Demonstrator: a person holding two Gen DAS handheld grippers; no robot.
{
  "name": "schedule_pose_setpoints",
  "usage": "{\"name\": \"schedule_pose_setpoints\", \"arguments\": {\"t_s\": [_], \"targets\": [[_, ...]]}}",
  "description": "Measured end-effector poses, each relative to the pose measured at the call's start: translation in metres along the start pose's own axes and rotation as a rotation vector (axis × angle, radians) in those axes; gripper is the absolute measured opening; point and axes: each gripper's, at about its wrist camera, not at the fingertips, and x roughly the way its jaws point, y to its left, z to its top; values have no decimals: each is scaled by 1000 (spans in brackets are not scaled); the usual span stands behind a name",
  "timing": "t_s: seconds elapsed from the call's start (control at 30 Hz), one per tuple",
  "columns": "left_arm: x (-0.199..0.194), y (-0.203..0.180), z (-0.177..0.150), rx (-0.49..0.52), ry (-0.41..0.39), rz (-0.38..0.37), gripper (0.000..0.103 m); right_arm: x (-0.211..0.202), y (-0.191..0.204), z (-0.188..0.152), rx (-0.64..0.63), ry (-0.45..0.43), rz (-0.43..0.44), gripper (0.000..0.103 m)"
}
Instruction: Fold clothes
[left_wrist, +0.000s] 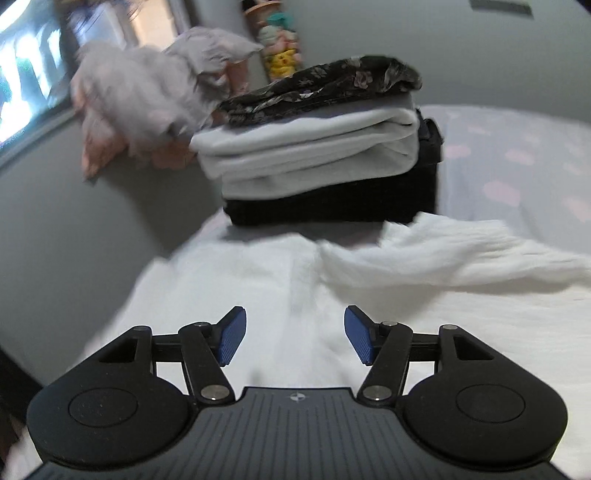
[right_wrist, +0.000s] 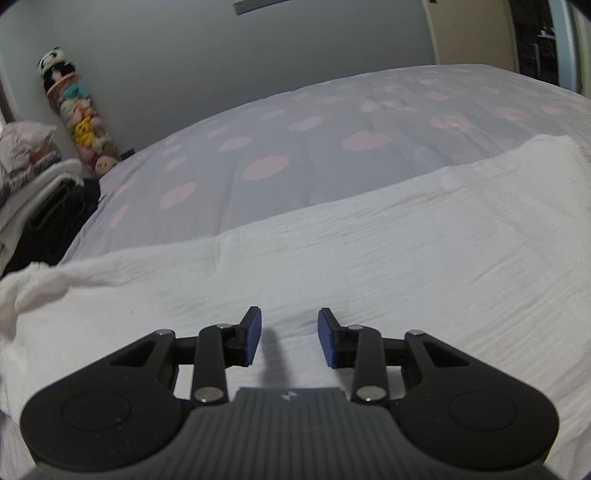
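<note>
Now both spread wide and empty, the left hand-held gripper and right hand-held gripper hover over the white garment mid-fold, needing to pinch the loose flap at right.

The bed wears a pale grey cover dotted with pink blotches. A white crinkled garment lies spread flat over its near part, one corner at the left end lifted and rumpled (blurred in the left wrist view). Beyond that end stands a stack of folded clothes: black at the bottom, white in the middle, a dark floral piece on top. A loose heap of pinkish-grey fabric lies beside the stack.
</note>
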Motion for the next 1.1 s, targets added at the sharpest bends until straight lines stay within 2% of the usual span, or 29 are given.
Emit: {"name": "schedule_pose_setpoints", "arguments": {"t_s": [0.13, 0.23, 0.3, 0.4, 0.5, 0.6, 0.67, 0.77, 0.9, 0.93, 0.97, 1.03, 1.1], "targets": [[-29, -25, -28, -39, 36, -77, 69, -23, -27, 14, 117, -1, -43, 36], [-47, -48, -43, -12, 63, -105, 66, -42, -58, 26, 227, 28, -82, 34], [-53, -60, -43, 7, 79, -135, 66, -56, -83, 37, 290, 35, -75, 34], [-66, -72, -46, 31, 35, -157, 66, -82, -127, 56, 324, 18, -82, 34], [-71, -78, -49, -16, 43, -161, 66, -105, -177, 70, 311, 6, -164, 35], [-65, -75, -55, -207, 133, -208, 65, -112, -230, 76, 319, 18, -323, 36], [-60, -78, -61, -276, 176, -257, 65, -108, -261, 78, 347, 71, -403, 37], [-55, -88, -63, -219, 181, -258, 65, -99, -294, 75, 418, 118, -424, 37], [-48, -92, -63, -195, 172, -225, 65, -76, -312, 73, 454, 151, -428, 36], [-45, -92, -64, -202, 185, -235, 65, -70, -314, 75, 454, 151, -428, 25], [-42, -93, -64, -209, 194, -243, 65, -68, -312, 79, 449, 146, -420, 5], [-40, -95, -65, -204, 199, -245, 65, -67, -303, 89, 426, 132, -409, 4], [-38, -99, -65, -188, 195, -245, 65, -73, -279, 107, 339, 95, -364, 4]]}}
